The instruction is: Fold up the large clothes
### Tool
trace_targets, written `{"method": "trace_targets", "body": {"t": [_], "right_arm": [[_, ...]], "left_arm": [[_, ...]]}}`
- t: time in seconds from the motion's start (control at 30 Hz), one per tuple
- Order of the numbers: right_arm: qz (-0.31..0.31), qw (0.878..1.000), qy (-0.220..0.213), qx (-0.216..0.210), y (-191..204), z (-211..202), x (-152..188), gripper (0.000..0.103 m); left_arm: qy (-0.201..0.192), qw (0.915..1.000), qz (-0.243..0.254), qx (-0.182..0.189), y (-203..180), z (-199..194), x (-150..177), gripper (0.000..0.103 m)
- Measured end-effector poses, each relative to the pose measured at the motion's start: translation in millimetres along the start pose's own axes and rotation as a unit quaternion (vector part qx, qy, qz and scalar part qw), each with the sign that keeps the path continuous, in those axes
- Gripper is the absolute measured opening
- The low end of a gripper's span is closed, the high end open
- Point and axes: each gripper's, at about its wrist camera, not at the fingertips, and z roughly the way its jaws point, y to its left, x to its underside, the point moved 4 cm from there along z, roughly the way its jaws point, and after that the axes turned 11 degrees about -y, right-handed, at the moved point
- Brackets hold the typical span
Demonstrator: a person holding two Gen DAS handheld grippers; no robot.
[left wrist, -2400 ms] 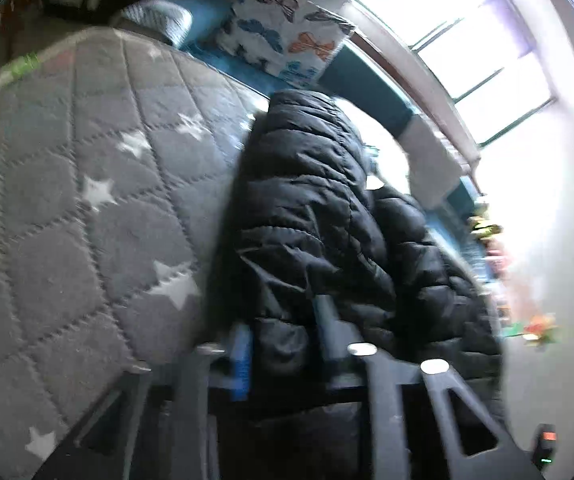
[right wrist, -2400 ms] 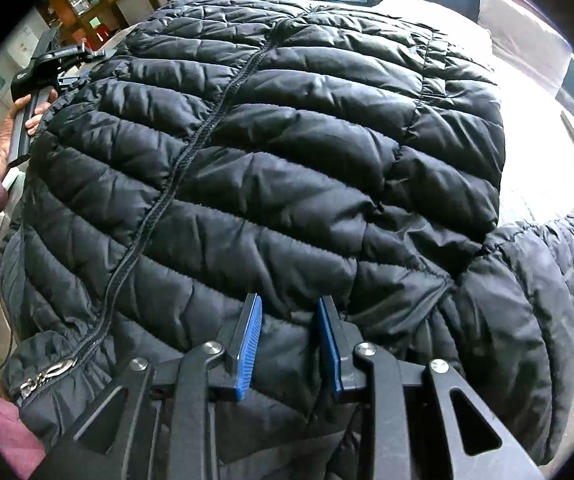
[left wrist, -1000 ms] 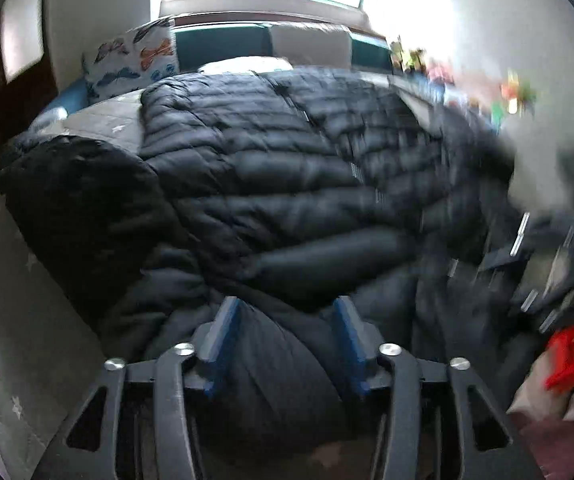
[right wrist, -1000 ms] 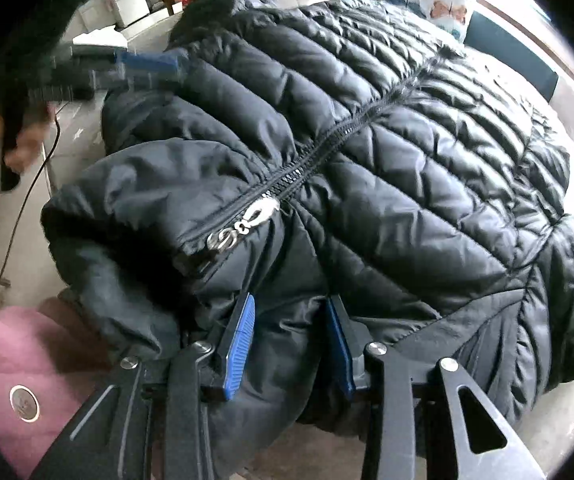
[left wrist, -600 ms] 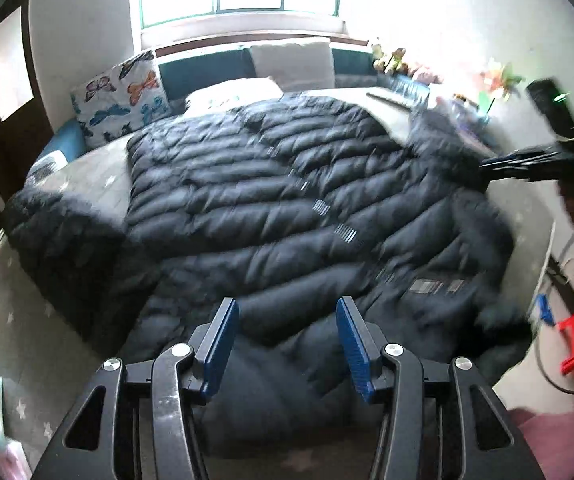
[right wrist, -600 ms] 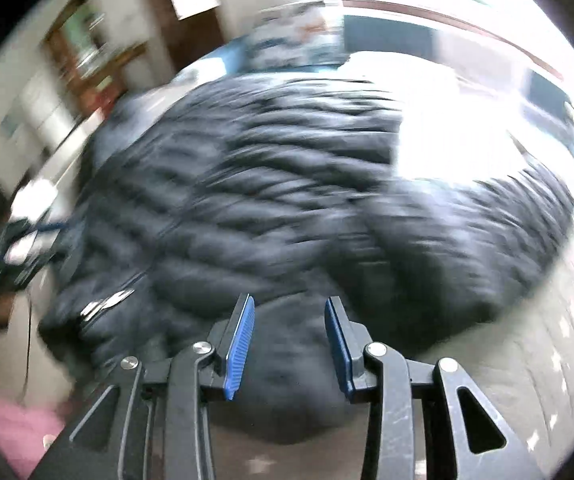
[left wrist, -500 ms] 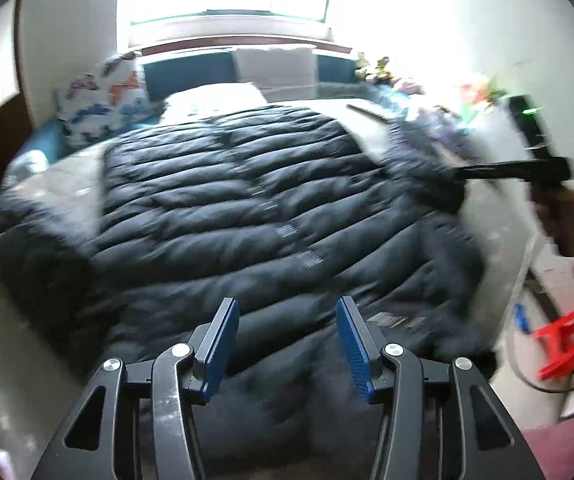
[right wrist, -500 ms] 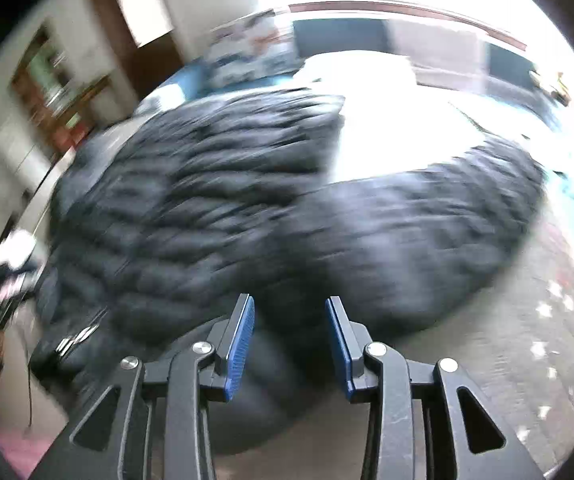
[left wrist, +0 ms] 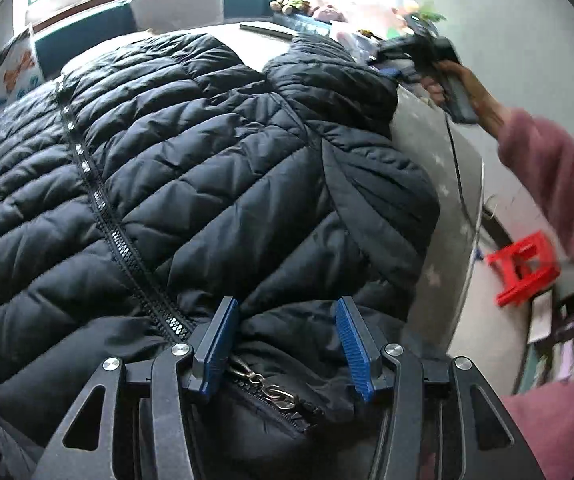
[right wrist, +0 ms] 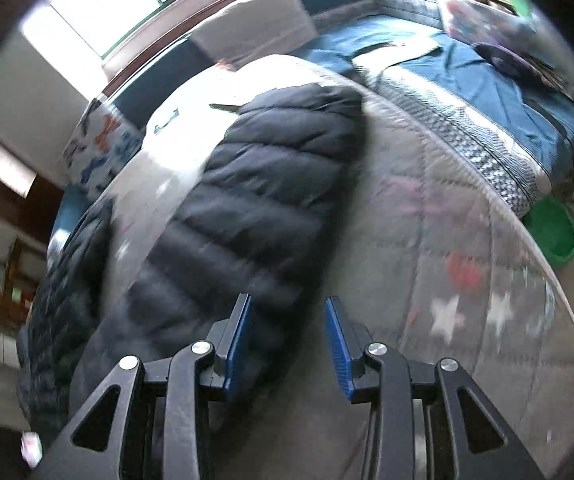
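Note:
A black quilted puffer jacket point(left wrist: 191, 184) lies spread front-up on a grey star-patterned bed cover point(left wrist: 443, 184), its zipper point(left wrist: 127, 248) running down the middle. My left gripper point(left wrist: 283, 344) is open just above the jacket's hem by the zipper pull, holding nothing. In the right wrist view one jacket sleeve point(right wrist: 255, 208) stretches out across the bed cover point(right wrist: 467, 280). My right gripper point(right wrist: 289, 344) is open and empty over the near end of that sleeve. In the left wrist view the right gripper point(left wrist: 419, 50) is beside the sleeve's far end.
A red plastic stool point(left wrist: 523, 268) stands on the floor right of the bed. A green basin point(right wrist: 553, 236) sits beside the bed. Butterfly cushions point(right wrist: 99, 148), a white pillow point(right wrist: 255, 28) and a blue-covered bench point(right wrist: 467, 68) line the window side.
Both grippers let go of the jacket hem and opened. The jacket now lies flat on the bed. The right gripper swung away to the outstretched sleeve.

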Motion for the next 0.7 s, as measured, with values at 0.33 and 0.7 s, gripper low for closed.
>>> {"method": "trace_targets", "body": {"t": [0.33, 0.7], "right_arm": [[0.019, 0.999, -0.047, 0.005, -4, 41, -42, 0.053], [-0.061, 0.984, -0.141, 0.086, 8, -6, -79, 0.011]], "left_arm": [[-0.005, 0.9985, -0.038, 0.040, 16, 3, 3, 0.055], [-0.008, 0.9993, 0.004, 0.037, 9, 6, 5, 0.061]]}}
